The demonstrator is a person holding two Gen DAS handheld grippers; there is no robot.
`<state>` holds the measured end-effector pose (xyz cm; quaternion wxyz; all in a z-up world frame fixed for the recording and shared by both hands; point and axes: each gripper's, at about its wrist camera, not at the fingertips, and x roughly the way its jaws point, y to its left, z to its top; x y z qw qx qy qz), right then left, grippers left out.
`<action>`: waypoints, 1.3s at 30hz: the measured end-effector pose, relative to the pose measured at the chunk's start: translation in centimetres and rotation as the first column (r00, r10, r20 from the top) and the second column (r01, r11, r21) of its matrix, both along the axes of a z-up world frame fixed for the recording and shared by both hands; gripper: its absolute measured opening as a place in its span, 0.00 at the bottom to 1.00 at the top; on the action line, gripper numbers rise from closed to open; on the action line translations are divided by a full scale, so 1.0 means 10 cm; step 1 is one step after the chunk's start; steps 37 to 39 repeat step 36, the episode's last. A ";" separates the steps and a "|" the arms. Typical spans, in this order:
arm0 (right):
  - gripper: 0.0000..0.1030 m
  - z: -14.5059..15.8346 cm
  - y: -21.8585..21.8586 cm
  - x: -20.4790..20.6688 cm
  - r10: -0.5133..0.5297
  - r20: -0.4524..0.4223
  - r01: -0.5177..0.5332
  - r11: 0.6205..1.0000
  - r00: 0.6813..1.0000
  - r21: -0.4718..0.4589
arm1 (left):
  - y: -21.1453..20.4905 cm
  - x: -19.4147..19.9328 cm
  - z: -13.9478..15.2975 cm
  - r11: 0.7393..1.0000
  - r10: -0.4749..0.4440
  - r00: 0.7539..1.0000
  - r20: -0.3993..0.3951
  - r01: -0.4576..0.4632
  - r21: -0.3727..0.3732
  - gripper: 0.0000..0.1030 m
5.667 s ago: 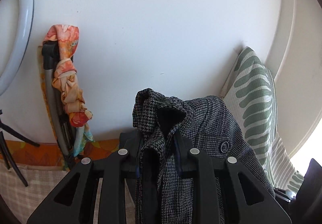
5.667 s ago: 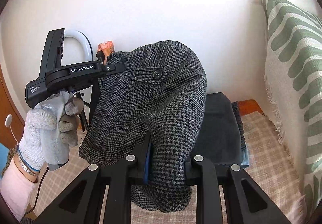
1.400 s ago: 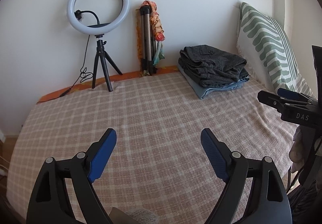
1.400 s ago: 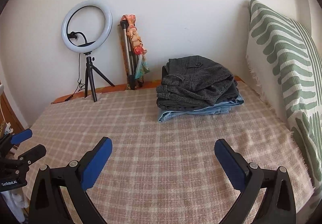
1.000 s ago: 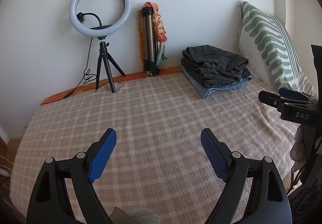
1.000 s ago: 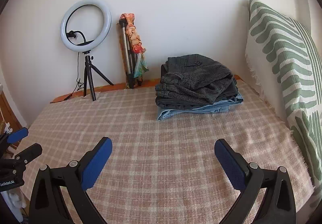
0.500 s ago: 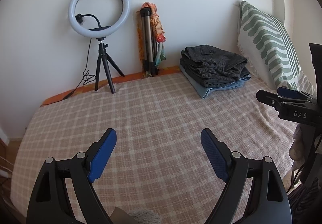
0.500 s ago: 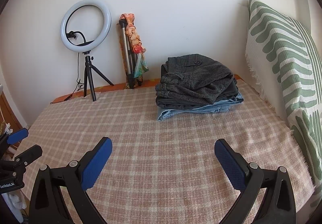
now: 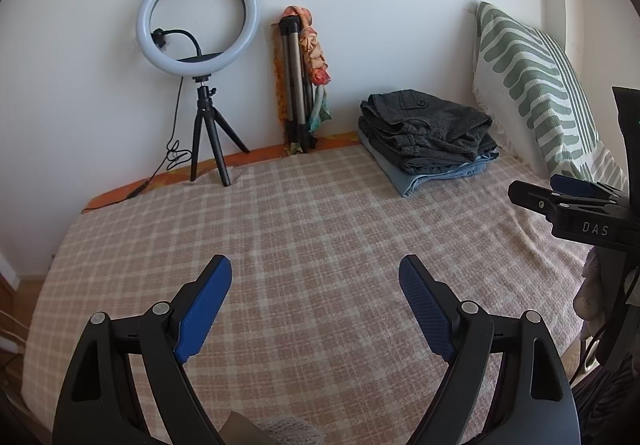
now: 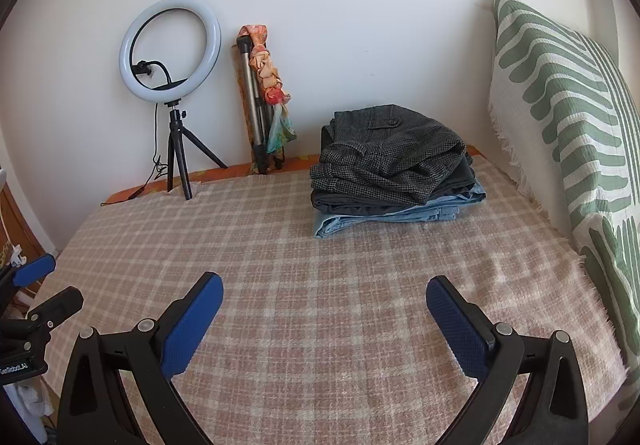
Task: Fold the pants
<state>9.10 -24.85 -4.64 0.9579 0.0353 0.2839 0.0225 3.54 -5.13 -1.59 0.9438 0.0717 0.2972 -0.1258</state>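
Folded grey houndstooth pants (image 9: 432, 125) (image 10: 388, 161) lie on top of a stack of folded clothes at the far right of the bed, above a dark garment and light blue jeans (image 10: 400, 215). My left gripper (image 9: 316, 269) is open and empty over the near part of the plaid bedspread (image 9: 320, 213), far from the stack. My right gripper (image 10: 324, 287) is open and empty, also over the bedspread (image 10: 280, 245). Each gripper shows at the edge of the other's view: the right one (image 9: 560, 197), the left one (image 10: 32, 293).
A ring light on a small tripod (image 9: 200, 57) (image 10: 172, 57) stands at the back left by the wall. A folded tripod with an orange scarf (image 9: 300, 77) (image 10: 262, 93) leans on the wall. A green-striped pillow (image 9: 532, 85) (image 10: 568, 125) stands along the right side.
Since 5.7 s ago both grippers let go of the grey pants, which now lie on the stack, and pulled back to the near side. Over the last second, only slight view shifts.
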 end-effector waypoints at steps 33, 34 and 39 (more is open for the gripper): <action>1.00 -0.04 0.05 0.01 0.001 -0.018 0.000 1.000 1.000 0.010 | 0.02 -0.01 0.06 1.000 0.000 1.000 0.016 0.000 0.002 0.83; 1.00 -0.04 0.05 0.02 0.002 -0.019 -0.001 1.000 1.000 0.011 | 0.02 -0.03 0.06 1.000 0.001 1.000 0.023 -0.001 0.002 0.83; 1.00 -0.05 0.06 0.02 0.001 -0.022 -0.001 1.000 1.000 0.012 | 0.03 -0.04 0.06 1.000 0.008 0.999 0.037 -0.008 0.005 0.83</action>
